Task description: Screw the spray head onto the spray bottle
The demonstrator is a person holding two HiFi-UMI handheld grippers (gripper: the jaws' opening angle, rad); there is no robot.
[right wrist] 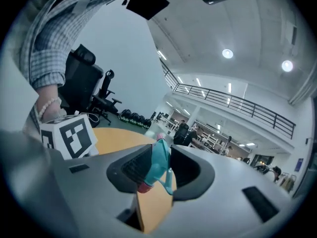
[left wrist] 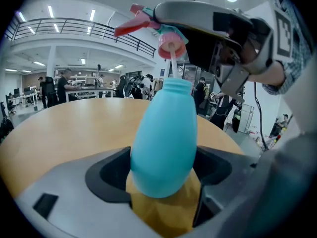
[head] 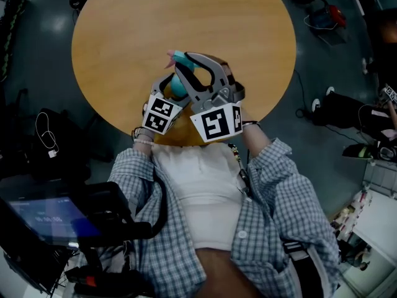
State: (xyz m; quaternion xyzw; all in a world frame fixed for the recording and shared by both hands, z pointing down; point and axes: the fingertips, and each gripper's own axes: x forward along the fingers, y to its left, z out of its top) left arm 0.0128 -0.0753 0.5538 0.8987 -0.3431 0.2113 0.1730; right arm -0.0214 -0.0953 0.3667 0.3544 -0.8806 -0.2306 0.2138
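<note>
Spray bottle (left wrist: 163, 138), turquoise, sits clamped at its belly between the fingers (left wrist: 106, 175) of the left gripper (left wrist: 163, 170), over the near edge of the round wooden counter (head: 186, 17). Above its open neck hangs the spray head (left wrist: 171, 43), its pink collar just clear of the mouth. The right gripper (right wrist: 157, 170) pinches it between its fingers (right wrist: 131, 170).

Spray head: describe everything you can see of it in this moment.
The spray head has a teal plastic body, a red trigger, a pink collar and a thin white dip tube. The right gripper's fingers clamp its body. It hangs above the teal bottle's open neck, tube reaching the neck, collar not seated.
</note>
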